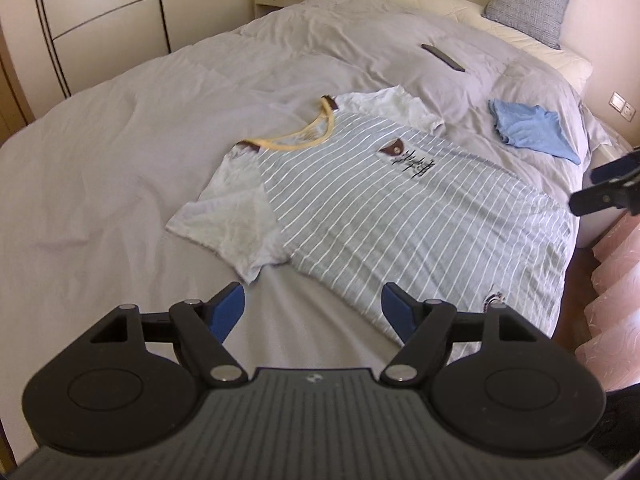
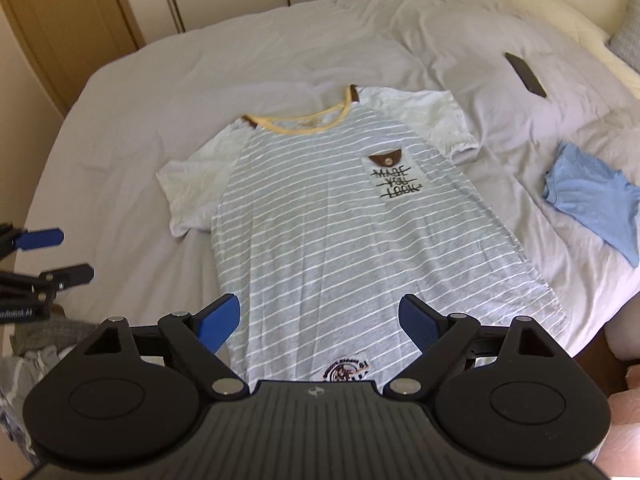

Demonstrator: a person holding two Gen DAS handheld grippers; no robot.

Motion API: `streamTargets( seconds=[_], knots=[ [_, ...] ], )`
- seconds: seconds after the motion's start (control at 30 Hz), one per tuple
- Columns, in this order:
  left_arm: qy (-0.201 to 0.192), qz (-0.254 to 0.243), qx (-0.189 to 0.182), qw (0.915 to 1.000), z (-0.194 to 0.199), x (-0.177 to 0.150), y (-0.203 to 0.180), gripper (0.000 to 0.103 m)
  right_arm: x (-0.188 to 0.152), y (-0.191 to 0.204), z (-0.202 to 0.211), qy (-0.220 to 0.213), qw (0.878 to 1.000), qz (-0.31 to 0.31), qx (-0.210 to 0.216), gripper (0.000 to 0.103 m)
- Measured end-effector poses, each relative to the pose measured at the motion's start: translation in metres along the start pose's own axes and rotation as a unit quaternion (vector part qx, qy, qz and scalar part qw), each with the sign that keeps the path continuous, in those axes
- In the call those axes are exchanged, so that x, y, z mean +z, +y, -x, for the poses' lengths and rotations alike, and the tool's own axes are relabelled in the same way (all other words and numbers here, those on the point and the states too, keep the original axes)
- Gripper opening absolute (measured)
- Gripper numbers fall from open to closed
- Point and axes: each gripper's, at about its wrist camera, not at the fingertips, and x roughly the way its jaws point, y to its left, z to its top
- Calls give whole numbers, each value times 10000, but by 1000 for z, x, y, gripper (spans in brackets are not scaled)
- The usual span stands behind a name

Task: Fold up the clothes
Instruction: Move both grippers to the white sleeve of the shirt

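- Ahead of and below both grippers spreads the grey bed (image 2: 132, 128), the largest thing in view, with the striped T-shirt (image 2: 320, 216) lying flat and face-up on it.
- From the right gripper (image 2: 320, 322) the shirt runs straight away: hem nearest, directly under the jaws, and the yellow collar (image 2: 298, 124) farthest, so the long axis lines up with the way this gripper points.
- From the left gripper (image 1: 312, 306) the same shirt lies ahead and to the right, its axis slanting; the near short sleeve (image 1: 228, 224) sits just beyond the left fingertip, and the side seam passes under the right one.
- Judged from this, the right hand is better placed for the hem and the far side, the left hand for the near sleeve and near side edge; a lengthwise fold would start from those edges.
- The left gripper stands well open with only bedding and shirt edge showing between its blue pads (image 1: 228, 312), gripping nothing.
- The right gripper is spread wider, its jaws empty above the hem and clear of the fabric.
- Off to the right of both grippers, well apart from the shirt, rests a crumpled blue garment (image 2: 596, 208), and farther on a dark slim phone-like object (image 2: 526, 74).
- On the chest pocket (image 2: 394, 178), struck-through lettering reads "MADE YOU LOOK".
- At the hem, a round badge (image 2: 346, 370) carries lettering too small to read.
- On the left tool's body at the edge of the right view, a cut-off label appears to end in "Robot.AI".
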Motion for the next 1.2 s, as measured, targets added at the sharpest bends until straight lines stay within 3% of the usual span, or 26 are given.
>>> streamTargets(
  seconds=[0.17,0.3,0.4,0.57,0.73,0.87,1.0,1.07,1.2],
  knots=[
    [70,345,93,9993,-7,-7,7,75,-2,7,-10,194,9998,97,-26,89],
    [175,449,263,9985,-13,-8,7,91,3,10,-29,322,9992,206,127,91],
    [342,457,462,9973,-19,-5,9,101,11,13,-52,427,9982,304,287,100],
    [635,549,729,9938,-34,4,21,101,29,10,-97,566,9955,430,628,100],
    [525,-119,1000,9935,-50,16,32,101,42,19,-132,565,9925,655,862,100],
    [517,-1048,1052,9876,-77,18,53,101,44,53,-147,337,9856,1363,947,100],
    [609,-1909,922,9754,-115,15,81,101,35,104,-161,-142,9643,2504,845,97],
    [626,-2424,860,9643,-135,12,94,99,27,129,-171,-407,9504,2995,738,88],
    [502,-4000,801,9116,-183,-1,114,90,14,171,-203,-602,9314,3534,629,71]
  ],
)
